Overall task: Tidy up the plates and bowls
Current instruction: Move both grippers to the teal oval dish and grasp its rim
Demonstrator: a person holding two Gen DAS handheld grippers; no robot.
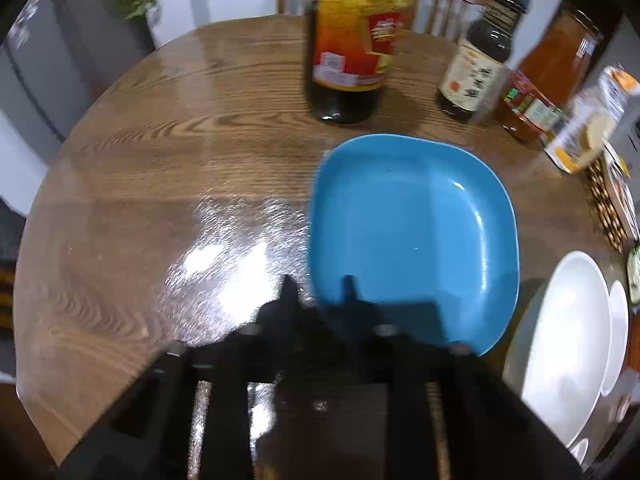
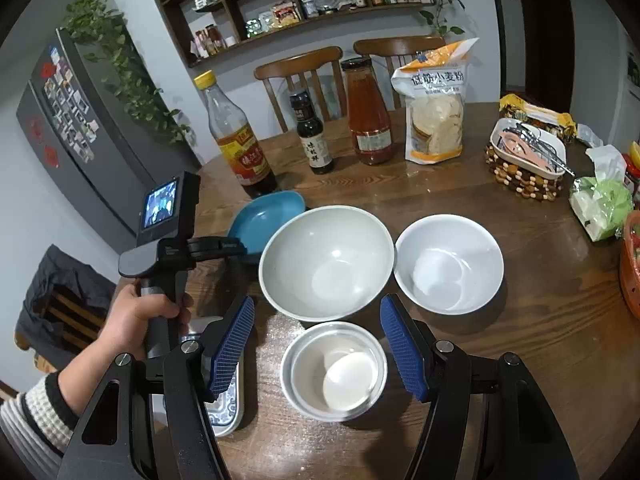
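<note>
Right gripper (image 2: 317,300): blue pads (image 2: 232,348) spread wide, nothing between them touched. Seen from its camera, the small bowl (image 2: 334,372) sits on the table below and between the fingers, clear of both.

Table (image 2: 500,320): round, wood grain, glossy.

Fridge (image 2: 80,132): grey, at 9 o'clock beyond the table edge.

Large bowl (image 2: 326,260): pale grey, upright, at table centre. Its near rim lies just above the small bowl.

Medium bowl (image 2: 448,264): white, upright, at 3 o'clock of the large bowl, rims just beside each other.

Plate (image 1: 412,232): blue, squarish, at 10 o'clock of the large bowl. In the left wrist view its near left corner runs between the finger tips.

Left gripper (image 1: 317,286): fingers drawn close together, pinching the plate's rim, one tip over the plate, the other over bare table. A hand (image 2: 140,312) in a striped sleeve grips its handle at 8 o'clock.

Flour bag (image 2: 434,112): standing at 1 o'clock, far side.

Bottles: vinegar (image 2: 236,136) at 11 o'clock behind the plate; orange sauce (image 2: 368,120) and a small dark bottle (image 2: 314,136) at 12 o'clock.

Basket (image 2: 524,168): beaded, holding utensils, at 2 o'clock.

Patterned dish (image 2: 228,412): at 7 o'clock, partly hidden under the right gripper's left finger.
</note>
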